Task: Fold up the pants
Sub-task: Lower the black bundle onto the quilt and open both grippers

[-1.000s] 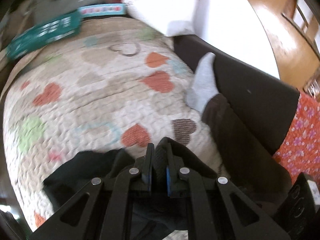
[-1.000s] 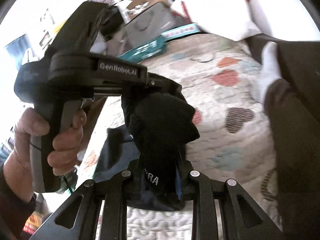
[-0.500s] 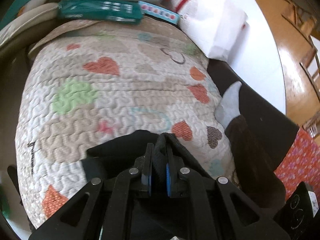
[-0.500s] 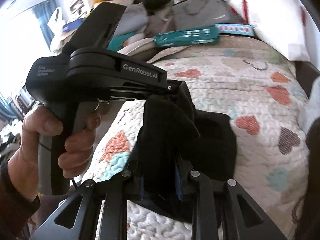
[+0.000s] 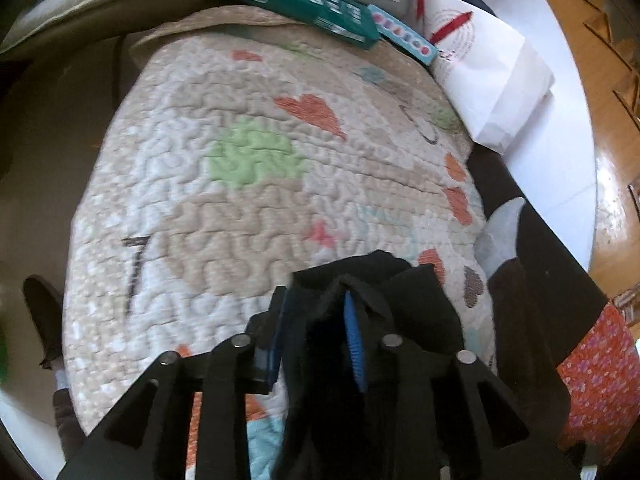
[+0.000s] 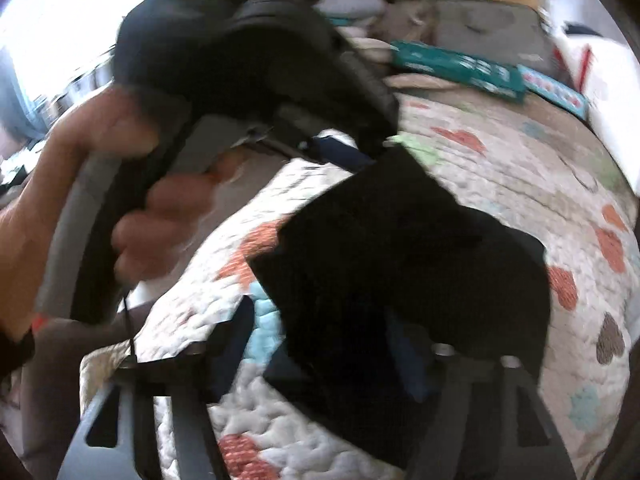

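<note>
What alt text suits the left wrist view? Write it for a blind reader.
The left gripper has its jaws apart, with a fold of black pants bunched between them, above a quilt patterned with hearts. A teal box lies at the quilt's far edge, and a foot in a grey sock shows at its right side.
</note>
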Tool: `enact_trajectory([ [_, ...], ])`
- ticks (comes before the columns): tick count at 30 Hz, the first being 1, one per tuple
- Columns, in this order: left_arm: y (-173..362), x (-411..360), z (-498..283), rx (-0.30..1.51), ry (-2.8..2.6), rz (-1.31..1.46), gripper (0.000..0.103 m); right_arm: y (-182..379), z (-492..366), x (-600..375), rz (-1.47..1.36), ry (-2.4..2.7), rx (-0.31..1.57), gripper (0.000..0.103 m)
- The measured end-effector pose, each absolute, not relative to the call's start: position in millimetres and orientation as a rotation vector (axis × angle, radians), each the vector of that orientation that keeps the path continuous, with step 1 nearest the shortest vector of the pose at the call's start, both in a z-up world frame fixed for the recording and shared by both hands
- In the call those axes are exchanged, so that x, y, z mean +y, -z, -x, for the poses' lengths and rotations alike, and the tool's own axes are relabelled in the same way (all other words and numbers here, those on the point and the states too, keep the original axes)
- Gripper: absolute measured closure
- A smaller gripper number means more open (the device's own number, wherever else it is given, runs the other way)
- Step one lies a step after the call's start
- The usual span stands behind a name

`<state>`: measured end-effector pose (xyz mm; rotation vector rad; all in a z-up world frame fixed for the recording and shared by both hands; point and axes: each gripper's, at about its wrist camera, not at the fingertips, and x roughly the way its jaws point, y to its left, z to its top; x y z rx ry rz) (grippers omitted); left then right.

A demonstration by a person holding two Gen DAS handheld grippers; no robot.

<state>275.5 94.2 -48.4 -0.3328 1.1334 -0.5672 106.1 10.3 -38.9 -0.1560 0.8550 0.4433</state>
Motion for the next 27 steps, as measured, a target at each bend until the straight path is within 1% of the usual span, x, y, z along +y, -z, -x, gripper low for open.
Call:
enact_trajectory([
  [1, 48, 99, -275, 1.134, 0.547, 0.322, 0.068, 38, -101, 17, 0.185, -0.462, 0.845, 0.025],
  [5, 48, 109, -271, 1.137, 0.499, 0.271, 0.058, 31, -84, 30, 0.261, -0.516, 0.823, 0.02],
  [7, 50, 112, -264, 1.143, 0.482, 0.24, 0.05, 25, -78, 24, 0.27, -0.543, 0.828, 0.019],
  [13, 66, 129, -232, 1.191, 0.474, 0.295, 0.05, 9, -71, -24, 0.201, -0.56, 0.9, 0.019],
  [19, 62, 136, -198, 1.116, 0.542, 0.475, 0.05, -13, -75, -88, 0.119, -0.326, 0.838, 0.019],
  [24, 74, 122, -193, 1.134, 0.544, 0.526, 0.05, 10, -99, -104, -0.053, -0.242, 0.937, 0.019],
  [26, 73, 120, -186, 1.122, 0.565, 0.551, 0.05, 21, -104, -102, -0.078, -0.24, 0.973, 0.02],
  [27, 72, 121, -182, 1.114, 0.572, 0.562, 0.05, 27, -107, -100, -0.065, -0.233, 0.992, 0.023],
])
